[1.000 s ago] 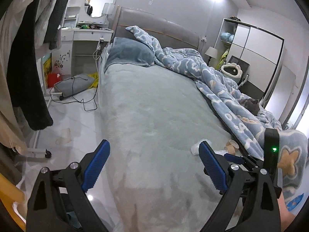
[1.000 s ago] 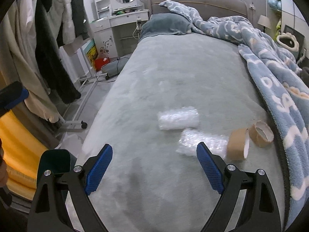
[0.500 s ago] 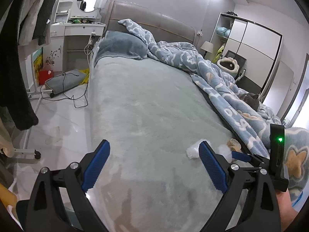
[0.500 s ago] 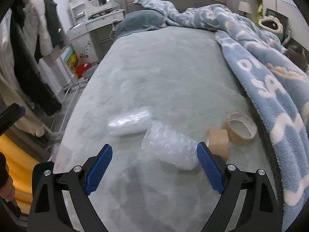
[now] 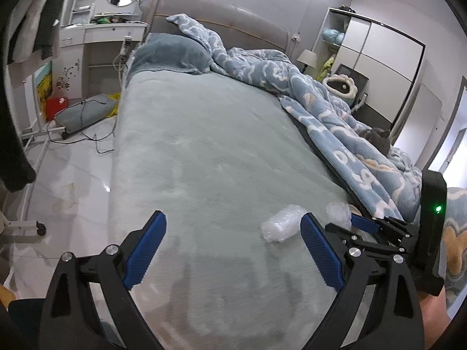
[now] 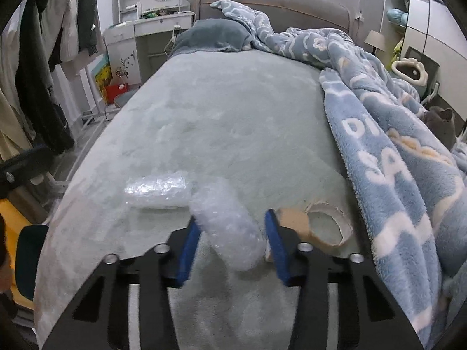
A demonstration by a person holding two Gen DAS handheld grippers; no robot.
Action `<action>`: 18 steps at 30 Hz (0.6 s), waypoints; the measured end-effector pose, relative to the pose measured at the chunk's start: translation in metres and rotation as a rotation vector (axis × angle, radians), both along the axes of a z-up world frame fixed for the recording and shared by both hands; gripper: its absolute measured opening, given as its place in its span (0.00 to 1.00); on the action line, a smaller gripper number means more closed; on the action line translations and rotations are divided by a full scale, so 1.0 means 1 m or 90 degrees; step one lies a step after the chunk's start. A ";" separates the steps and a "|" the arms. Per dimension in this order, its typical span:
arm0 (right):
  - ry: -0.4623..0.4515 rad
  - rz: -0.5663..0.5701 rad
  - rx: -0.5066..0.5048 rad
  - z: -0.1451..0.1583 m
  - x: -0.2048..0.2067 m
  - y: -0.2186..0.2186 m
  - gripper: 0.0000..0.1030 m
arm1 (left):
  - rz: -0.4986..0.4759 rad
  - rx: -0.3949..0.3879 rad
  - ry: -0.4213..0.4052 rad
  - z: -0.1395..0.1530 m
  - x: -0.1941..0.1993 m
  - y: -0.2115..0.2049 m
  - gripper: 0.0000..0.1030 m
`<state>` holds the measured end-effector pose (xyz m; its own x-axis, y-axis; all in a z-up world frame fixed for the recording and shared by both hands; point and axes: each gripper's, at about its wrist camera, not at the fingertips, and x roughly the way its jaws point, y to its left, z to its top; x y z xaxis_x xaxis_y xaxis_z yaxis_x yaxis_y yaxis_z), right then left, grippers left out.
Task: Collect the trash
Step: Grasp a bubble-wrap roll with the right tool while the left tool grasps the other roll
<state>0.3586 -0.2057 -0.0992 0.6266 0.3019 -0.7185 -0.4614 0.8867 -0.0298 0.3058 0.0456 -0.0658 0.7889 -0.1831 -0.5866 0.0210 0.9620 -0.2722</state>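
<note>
Bedroom scene, ordered from largest element to smallest. The bed carries a pale grey-green plush cover with a short, matted nap; along its right side lies a heaped blue fleece blanket with white cloud and letter motifs, thick and soft. Near the foot of the cover lie the items of trash: two rolls of clear bubble wrap, both cylindrical, crinkled and glossy, and two brown cardboard tape cores, ring-shaped with frayed rims, just beside the blanket edge. The left tongs stand wide and empty above the bare cover, blue ribbed pads facing each other. The right tongs have just been closing and now hold the nearer bubble wrap roll across its lower end, the pads pressing its sides. The farther bubble wrap roll lies crosswise on the cover, touching or nearly touching the held one. The step in hand is judged to be the lift of the gripped roll. It is best raised straight and slowly, since the air-filled film is springy and slick and may squirm out of a grip set near one end; care is also needed not to drag the neighbouring roll or snag the plush.
</note>
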 end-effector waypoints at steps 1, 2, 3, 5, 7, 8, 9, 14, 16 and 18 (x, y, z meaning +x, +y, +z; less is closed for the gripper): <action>0.001 0.003 0.007 0.001 0.001 -0.004 0.35 | -0.005 0.006 -0.001 -0.001 0.003 -0.004 0.92; 0.003 0.005 0.012 0.002 0.002 -0.005 0.34 | -0.008 0.011 -0.002 -0.002 0.006 -0.008 0.92; 0.006 0.006 0.020 0.004 0.003 -0.007 0.34 | -0.010 0.015 -0.002 -0.003 0.009 -0.012 0.92; 0.013 0.004 0.048 0.009 0.005 -0.015 0.33 | -0.009 0.008 0.004 -0.006 0.013 -0.016 0.92; 0.019 0.001 0.071 0.014 0.007 -0.021 0.33 | -0.009 0.009 0.011 -0.008 0.017 -0.023 0.92; 0.024 -0.002 0.095 0.018 0.009 -0.028 0.33 | -0.009 0.012 0.013 -0.009 0.018 -0.026 0.92; 0.027 -0.003 0.107 0.020 0.010 -0.031 0.33 | -0.011 0.018 0.017 -0.010 0.020 -0.031 0.92; 0.026 -0.011 0.146 0.030 0.011 -0.048 0.33 | -0.018 0.033 0.044 -0.018 0.028 -0.049 0.92; 0.029 -0.015 0.174 0.033 0.012 -0.057 0.33 | -0.022 0.047 0.056 -0.021 0.031 -0.058 0.92; 0.029 -0.017 0.190 0.035 0.012 -0.065 0.33 | -0.022 0.052 0.066 -0.024 0.033 -0.063 0.92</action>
<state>0.3708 -0.2702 -0.0639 0.6069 0.4879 -0.6274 -0.4323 0.8651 0.2545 0.3391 -0.0175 -0.0895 0.7170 -0.1579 -0.6789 0.0304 0.9802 -0.1959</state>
